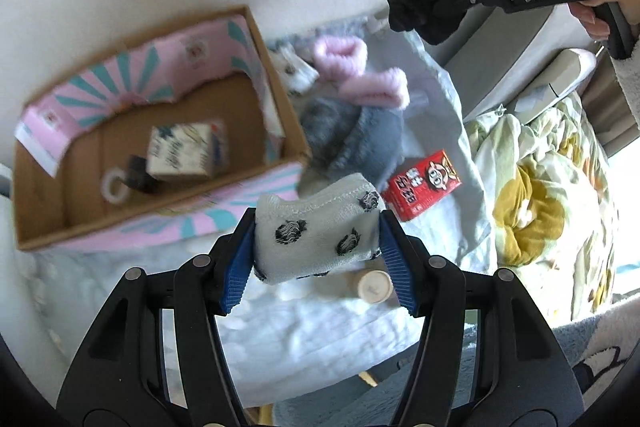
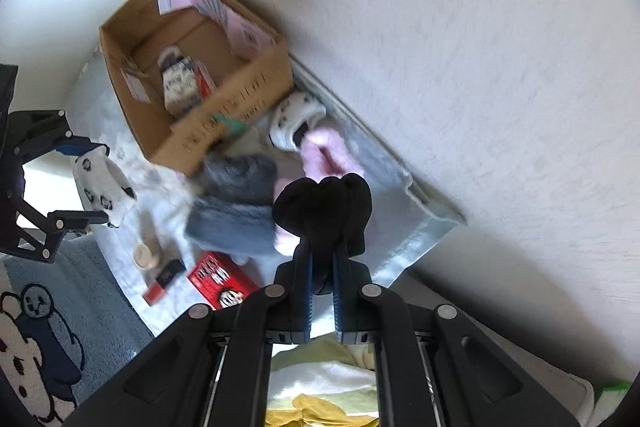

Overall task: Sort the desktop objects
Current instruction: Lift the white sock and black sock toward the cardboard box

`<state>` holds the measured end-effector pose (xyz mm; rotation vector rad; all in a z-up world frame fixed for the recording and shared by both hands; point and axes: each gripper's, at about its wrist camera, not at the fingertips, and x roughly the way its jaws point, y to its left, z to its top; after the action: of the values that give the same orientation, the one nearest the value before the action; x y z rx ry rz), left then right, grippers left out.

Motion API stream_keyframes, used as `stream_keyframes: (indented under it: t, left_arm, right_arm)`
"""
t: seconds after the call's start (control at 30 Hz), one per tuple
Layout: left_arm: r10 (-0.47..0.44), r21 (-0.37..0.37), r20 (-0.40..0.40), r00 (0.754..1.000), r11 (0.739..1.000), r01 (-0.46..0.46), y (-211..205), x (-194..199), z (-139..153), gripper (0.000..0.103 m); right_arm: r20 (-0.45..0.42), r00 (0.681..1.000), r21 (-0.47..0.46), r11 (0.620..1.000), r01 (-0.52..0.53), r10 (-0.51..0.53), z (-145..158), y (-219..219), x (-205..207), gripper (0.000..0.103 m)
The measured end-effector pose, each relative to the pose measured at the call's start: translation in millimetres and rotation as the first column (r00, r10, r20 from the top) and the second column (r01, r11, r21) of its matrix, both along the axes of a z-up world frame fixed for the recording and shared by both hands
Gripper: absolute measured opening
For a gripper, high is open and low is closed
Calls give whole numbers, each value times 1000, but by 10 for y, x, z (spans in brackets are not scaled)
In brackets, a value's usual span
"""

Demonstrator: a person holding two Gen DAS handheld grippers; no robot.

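My left gripper (image 1: 318,227) is shut on a pale grey sock with black spots (image 1: 320,223), held up above the light blue cloth (image 1: 304,327). That gripper and its sock (image 2: 102,187) also show at the left edge of the right wrist view. My right gripper (image 2: 322,255) is shut on a bunched black sock (image 2: 326,211), lifted clear of the surface. The left wrist view catches the black sock (image 1: 416,13) at the top right. Below lie pink fluffy socks (image 1: 360,75), a grey fuzzy sock (image 1: 352,135) and a white spotted sock (image 2: 294,119).
A cardboard box (image 1: 280,99) with pink lining stands by the wall and holds a small carton (image 1: 182,151) and a tape roll (image 1: 114,185). A red carton (image 1: 424,183), a beige bottle (image 1: 374,285) and a small dark box (image 2: 166,277) lie on the cloth. Floral bedding (image 1: 540,187) lies right.
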<state>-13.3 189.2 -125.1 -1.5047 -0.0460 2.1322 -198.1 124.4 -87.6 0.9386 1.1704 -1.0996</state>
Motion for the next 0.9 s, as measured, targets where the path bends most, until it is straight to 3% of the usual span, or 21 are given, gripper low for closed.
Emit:
stream_keyframes:
  t: [0.5, 0.67, 0.9]
  left_arm:
    - [-44, -58, -152, 987, 998, 35, -775, -400, 475, 56]
    - [-41, -60, -168, 985, 998, 32, -1061, -585, 474, 56]
    - [-16, -63, -124, 992, 998, 9, -1477, -863, 222, 56]
  right_arm:
    - [22, 993, -129, 984, 120, -119, 522, -544, 745, 8]
    - [57, 990, -136, 981, 138, -132, 473, -761, 1045, 8]
    - [98, 983, -88, 982, 167, -158, 107, -1060, 1468, 8]
